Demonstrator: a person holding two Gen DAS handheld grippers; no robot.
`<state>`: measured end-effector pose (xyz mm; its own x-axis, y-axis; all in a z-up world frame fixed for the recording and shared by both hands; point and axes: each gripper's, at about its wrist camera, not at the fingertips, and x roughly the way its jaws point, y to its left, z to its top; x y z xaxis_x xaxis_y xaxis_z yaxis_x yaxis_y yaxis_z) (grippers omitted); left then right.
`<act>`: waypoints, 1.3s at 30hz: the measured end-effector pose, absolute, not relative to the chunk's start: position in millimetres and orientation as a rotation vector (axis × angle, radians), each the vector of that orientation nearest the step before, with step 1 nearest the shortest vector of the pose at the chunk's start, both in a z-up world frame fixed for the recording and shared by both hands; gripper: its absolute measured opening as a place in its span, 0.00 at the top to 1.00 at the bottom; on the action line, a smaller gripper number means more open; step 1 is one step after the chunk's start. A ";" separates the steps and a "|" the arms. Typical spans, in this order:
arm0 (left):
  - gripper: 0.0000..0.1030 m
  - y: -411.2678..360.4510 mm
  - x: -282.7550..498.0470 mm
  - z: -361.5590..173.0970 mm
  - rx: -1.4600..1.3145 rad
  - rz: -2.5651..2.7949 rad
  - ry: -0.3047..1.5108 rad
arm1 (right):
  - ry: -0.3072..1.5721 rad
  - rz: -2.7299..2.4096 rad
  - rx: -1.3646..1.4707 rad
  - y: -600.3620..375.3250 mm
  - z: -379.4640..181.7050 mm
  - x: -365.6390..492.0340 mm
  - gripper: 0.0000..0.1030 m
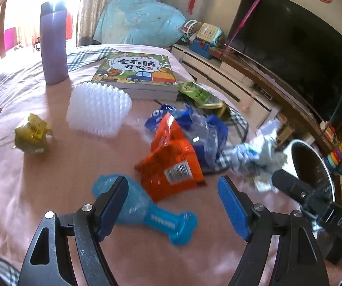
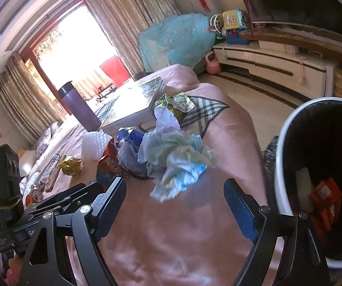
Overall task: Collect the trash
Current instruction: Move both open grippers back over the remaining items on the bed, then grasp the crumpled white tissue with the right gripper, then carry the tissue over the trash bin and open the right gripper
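Trash lies on a pink bed cover [image 1: 52, 166]: an orange snack wrapper [image 1: 171, 164], a blue and clear plastic bag [image 1: 201, 128], a green wrapper [image 1: 199, 94], a crumpled yellow wrapper [image 1: 31, 134] and a crumpled white and blue wrapper [image 2: 178, 157]. My left gripper [image 1: 173, 205] is open just short of the orange wrapper, above a blue bone-shaped toy [image 1: 151, 212]. My right gripper [image 2: 175, 205] is open and empty just short of the crumpled white wrapper. A white bin [image 2: 278, 166] with a dark liner stands at the bed's right edge, holding orange trash [image 2: 325, 202].
A purple flask [image 1: 53, 45], a children's book [image 1: 137, 71] and a white spiky plastic piece [image 1: 99, 109] sit further back on the bed. A TV [image 1: 289, 47] on a low white cabinet [image 1: 218, 76] is to the right, across a strip of floor.
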<state>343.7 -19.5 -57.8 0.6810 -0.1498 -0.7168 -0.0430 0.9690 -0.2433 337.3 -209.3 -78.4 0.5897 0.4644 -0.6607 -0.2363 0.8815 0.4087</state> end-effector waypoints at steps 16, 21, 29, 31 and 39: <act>1.00 -16.9 340.6 -66.4 -0.229 -0.163 0.805 | 0.825 0.409 0.237 -211.6 -77.3 330.6 0.81; 1.00 -15.0 323.3 -59.5 -0.246 -0.188 0.792 | 0.803 0.409 0.259 -225.2 -69.3 311.7 0.81; 1.00 -41.1 304.3 -48.7 -0.235 -0.275 0.777 | 0.762 0.373 0.299 -257.4 -54.9 286.6 0.81; 1.00 -50.0 302.6 -47.2 -0.228 -0.303 0.777 | 0.753 0.359 0.302 -265.8 -51.9 281.2 0.81; 1.00 -83.2 311.3 -45.1 -0.190 -0.381 0.783 | 0.722 0.274 0.310 -307.1 -42.6 265.4 0.81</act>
<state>311.3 -83.2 -45.1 0.6451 -0.4020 -0.6498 0.2629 0.9153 -0.3052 265.4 -307.1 -42.6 0.7185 0.3492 -0.6015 -0.1378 0.9192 0.3689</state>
